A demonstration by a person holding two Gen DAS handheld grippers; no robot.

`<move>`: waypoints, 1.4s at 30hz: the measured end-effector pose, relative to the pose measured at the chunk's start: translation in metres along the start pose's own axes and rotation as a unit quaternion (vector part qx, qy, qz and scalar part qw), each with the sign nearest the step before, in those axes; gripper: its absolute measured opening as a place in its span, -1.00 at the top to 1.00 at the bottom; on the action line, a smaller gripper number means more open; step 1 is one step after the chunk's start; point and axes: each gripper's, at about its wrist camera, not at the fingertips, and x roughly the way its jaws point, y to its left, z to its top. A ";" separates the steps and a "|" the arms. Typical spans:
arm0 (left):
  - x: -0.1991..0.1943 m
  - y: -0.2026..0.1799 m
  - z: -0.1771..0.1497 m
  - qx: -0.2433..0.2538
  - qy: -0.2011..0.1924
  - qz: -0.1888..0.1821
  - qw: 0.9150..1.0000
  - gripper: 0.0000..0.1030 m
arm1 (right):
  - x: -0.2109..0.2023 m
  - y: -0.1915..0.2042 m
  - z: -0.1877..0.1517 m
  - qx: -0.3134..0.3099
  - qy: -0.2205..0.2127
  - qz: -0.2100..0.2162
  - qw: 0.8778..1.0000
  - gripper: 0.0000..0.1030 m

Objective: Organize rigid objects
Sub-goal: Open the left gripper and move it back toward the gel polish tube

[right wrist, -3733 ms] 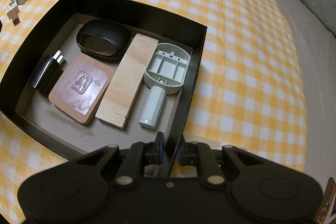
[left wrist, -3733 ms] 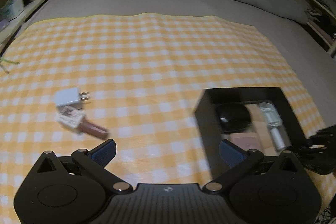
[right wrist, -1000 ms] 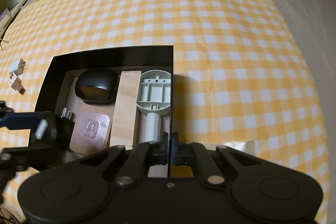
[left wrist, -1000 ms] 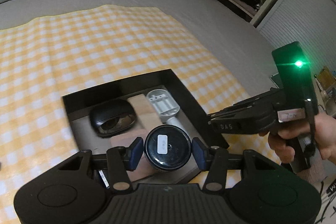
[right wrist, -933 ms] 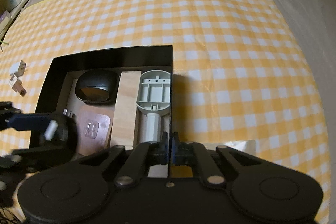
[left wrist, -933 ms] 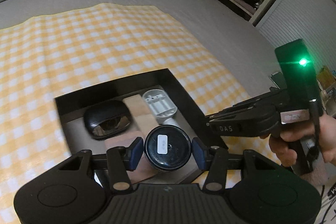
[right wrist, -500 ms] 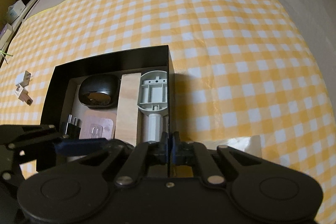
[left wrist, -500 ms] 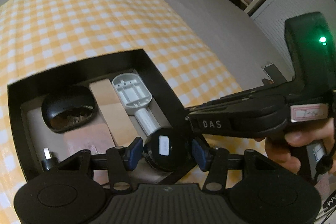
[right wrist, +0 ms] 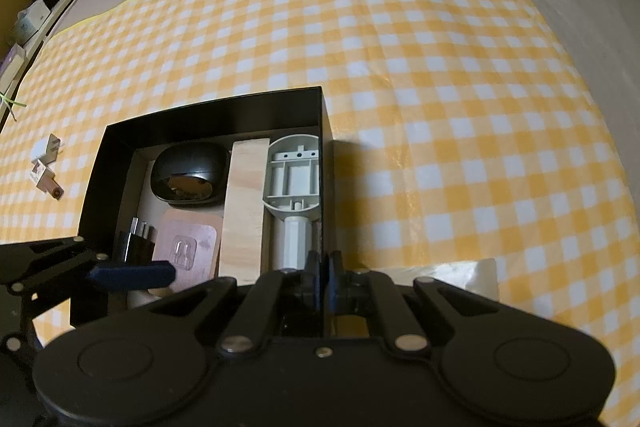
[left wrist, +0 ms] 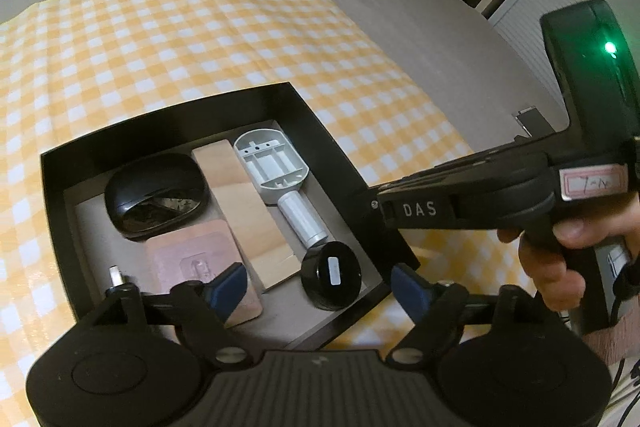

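A black open box [left wrist: 180, 115] lies on the yellow checked cloth [left wrist: 200, 27]. Inside are a black oval case [left wrist: 156, 195], a wooden block [left wrist: 244, 211], a grey plastic part [left wrist: 276, 167], a copper-pink plate [left wrist: 192, 255] and a black plug [right wrist: 136, 243]. A round black puck [left wrist: 330, 275] with a white label rests on the box floor in the near right corner. My left gripper [left wrist: 320, 287] hovers over it with its jaws opening, the blue pads clear of the puck. My right gripper [right wrist: 325, 267] is shut on the box's right wall [right wrist: 322, 187].
A white charger [right wrist: 46, 149] and a small brown tube [right wrist: 46, 183] lie on the cloth left of the box. In the left wrist view a person's hand [left wrist: 560, 259] holds the right gripper's body [left wrist: 500, 195] just right of the box. Grey bedding surrounds the cloth.
The left gripper came down into the box with the puck, then spread its jaws; the puck now lies loose on the box floor. The right gripper stayed clamped on the wall.
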 end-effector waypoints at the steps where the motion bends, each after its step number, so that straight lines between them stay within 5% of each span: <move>1: -0.002 0.000 -0.001 0.002 -0.001 0.002 1.000 -0.65 | 0.000 -0.002 0.001 -0.001 0.000 -0.001 1.000 0.91; 9: -0.017 0.001 -0.009 0.004 -0.011 0.016 1.000 -0.92 | -0.001 0.006 -0.002 -0.014 0.002 -0.010 1.000 0.92; 21: -0.043 0.015 -0.022 0.002 -0.030 0.051 0.998 -0.96 | -0.003 0.011 0.001 -0.040 -0.007 -0.019 0.999 0.93; 30: -0.085 0.042 -0.016 -0.044 -0.088 0.065 0.993 -0.96 | -0.005 0.012 -0.015 -0.015 -0.033 -0.015 0.999 0.93; 35: -0.115 0.067 -0.014 -0.075 -0.132 0.088 0.985 -0.96 | -0.003 0.007 -0.016 -0.009 -0.018 -0.011 1.000 0.92; 42: -0.144 0.113 -0.025 -0.104 -0.183 0.171 0.963 -0.97 | -0.001 0.007 -0.007 -0.020 -0.027 -0.010 0.999 0.91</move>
